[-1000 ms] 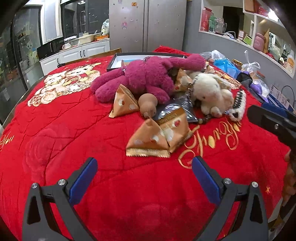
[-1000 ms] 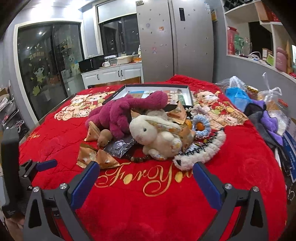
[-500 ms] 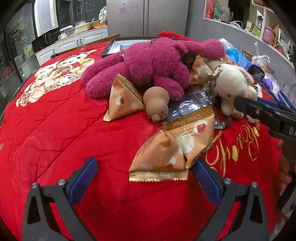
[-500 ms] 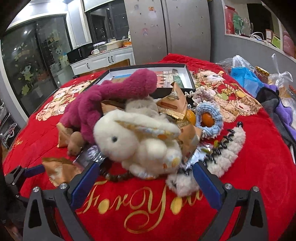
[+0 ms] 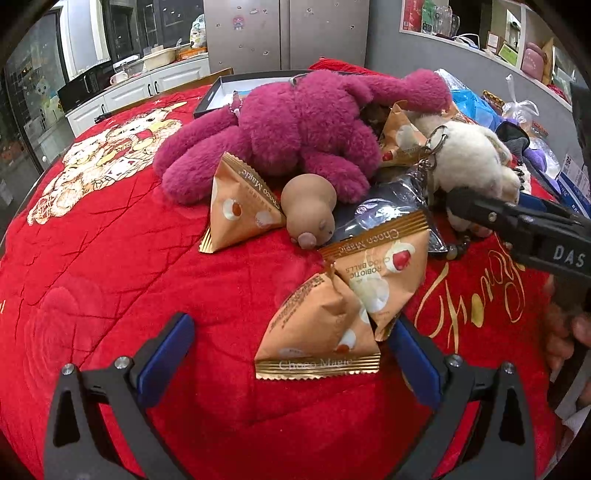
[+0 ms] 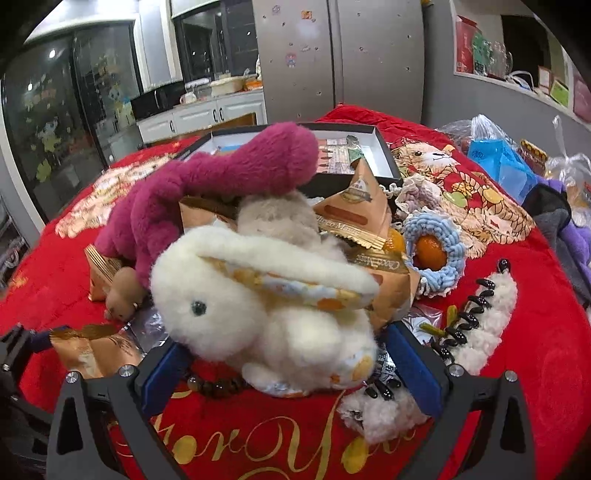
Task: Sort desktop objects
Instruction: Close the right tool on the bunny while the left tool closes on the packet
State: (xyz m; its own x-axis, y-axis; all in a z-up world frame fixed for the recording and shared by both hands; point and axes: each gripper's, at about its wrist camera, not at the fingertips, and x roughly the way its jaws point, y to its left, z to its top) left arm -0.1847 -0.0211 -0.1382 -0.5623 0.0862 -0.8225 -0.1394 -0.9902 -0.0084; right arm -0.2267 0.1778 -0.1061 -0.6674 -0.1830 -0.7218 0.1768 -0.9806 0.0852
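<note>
nothing sorted yet — the box (image 6: 384,155) at 12 o'clock holds none of the pile. my right gripper (image 6: 280,354) gapes around the white rabbit (image 6: 258,317); left gripper (image 5: 291,354) spread, snack packet (image 5: 325,332) between its fingers — ungripped.

- A home kitchen and dining space.
- A tall steel fridge (image 6: 340,55) dotted with small magnets stands at the back.
- White cabinets (image 6: 207,114) carry a microwave (image 6: 157,98), bowls and a mug.
- Wall shelves (image 5: 491,33) hold jars and boxes.
- A red festive cloth (image 5: 92,258) covers the surface.
</note>
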